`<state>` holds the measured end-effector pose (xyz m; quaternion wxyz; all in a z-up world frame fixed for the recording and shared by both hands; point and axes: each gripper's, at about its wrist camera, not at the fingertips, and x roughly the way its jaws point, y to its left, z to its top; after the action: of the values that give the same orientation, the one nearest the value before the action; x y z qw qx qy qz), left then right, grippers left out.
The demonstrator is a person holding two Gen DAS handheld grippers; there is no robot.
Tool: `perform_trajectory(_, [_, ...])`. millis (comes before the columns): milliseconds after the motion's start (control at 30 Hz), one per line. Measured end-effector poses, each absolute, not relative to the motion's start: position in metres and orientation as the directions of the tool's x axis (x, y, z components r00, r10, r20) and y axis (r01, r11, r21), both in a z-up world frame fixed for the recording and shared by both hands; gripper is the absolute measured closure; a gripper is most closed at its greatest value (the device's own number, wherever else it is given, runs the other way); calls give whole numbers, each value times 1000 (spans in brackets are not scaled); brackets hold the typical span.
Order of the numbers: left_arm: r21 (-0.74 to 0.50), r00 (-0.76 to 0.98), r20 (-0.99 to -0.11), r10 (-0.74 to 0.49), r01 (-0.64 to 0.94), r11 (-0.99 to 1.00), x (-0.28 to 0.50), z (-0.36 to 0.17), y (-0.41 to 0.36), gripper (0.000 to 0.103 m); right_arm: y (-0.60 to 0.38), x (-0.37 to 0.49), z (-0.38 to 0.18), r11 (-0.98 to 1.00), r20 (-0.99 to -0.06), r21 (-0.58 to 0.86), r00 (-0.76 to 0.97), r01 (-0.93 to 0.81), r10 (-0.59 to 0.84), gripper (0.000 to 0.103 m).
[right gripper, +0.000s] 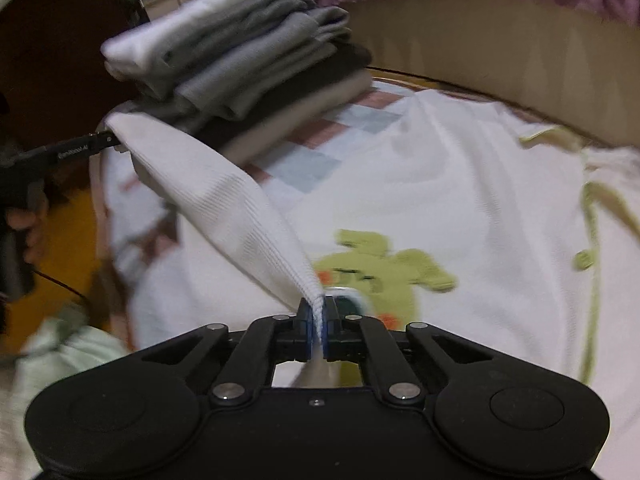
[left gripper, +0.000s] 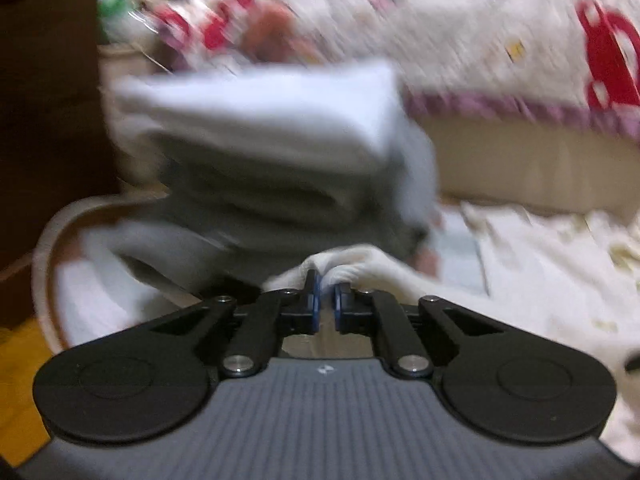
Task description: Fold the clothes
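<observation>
A white shirt [right gripper: 460, 184] with a green print lies spread on the checked surface. My right gripper [right gripper: 318, 312] is shut on the shirt's ribbed hem, which stretches as a raised band up and left to my left gripper [right gripper: 108, 139], seen at the far left edge. In the left wrist view my left gripper [left gripper: 327, 294] is shut on a pinch of the white shirt [left gripper: 360, 268]. Behind it stands a stack of folded clothes [left gripper: 272, 152], white on top and grey below; the same stack of folded clothes [right gripper: 244, 64] shows in the right wrist view.
A quilt with red patterns and a purple frill [left gripper: 480, 40] hangs over a tan ledge [left gripper: 520, 156] at the back. Dark wooden furniture [left gripper: 48, 120] stands at the left. A person's hand [right gripper: 24, 220] holds the left gripper's handle. A pale green cloth [right gripper: 60, 356] lies at lower left.
</observation>
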<state>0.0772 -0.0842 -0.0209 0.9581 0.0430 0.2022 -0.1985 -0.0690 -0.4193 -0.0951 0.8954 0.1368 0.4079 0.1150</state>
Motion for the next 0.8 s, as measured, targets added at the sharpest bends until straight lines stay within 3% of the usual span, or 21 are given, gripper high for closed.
perform_trajectory(100, [-125,876,-345,-336,311,942,75,-2,-43,97,-413,-73,-90,887,-661,443,621,-132,422,98])
perform_trajectory(200, [-164,908,-329,-258,214,963,76,3,-7,97,-402,-77,-86,823,-622,538,572,-186,535,98])
perform_trajectory(333, [-216,901,-381,-205,128,968,92,-7,10,98,-362,-77,-89,789,-645,531,455,-309,614,98])
perform_trajectory(467, [-170,913,-371,-171,114,979,88,-4,7,98,-338,-76,-95,769,-670,528,379,-361,638,98])
perform_trajectory(733, [57,934,-358,-9,32,998,81,-3,11,98,-332,-69,-103,767,-680,547,355,-336,641,98])
perform_trajectory(800, [14,925,-379,22,-18,1000,86,-4,23,97,-331,-69,-107,765,-689,547,337,-339,642,98])
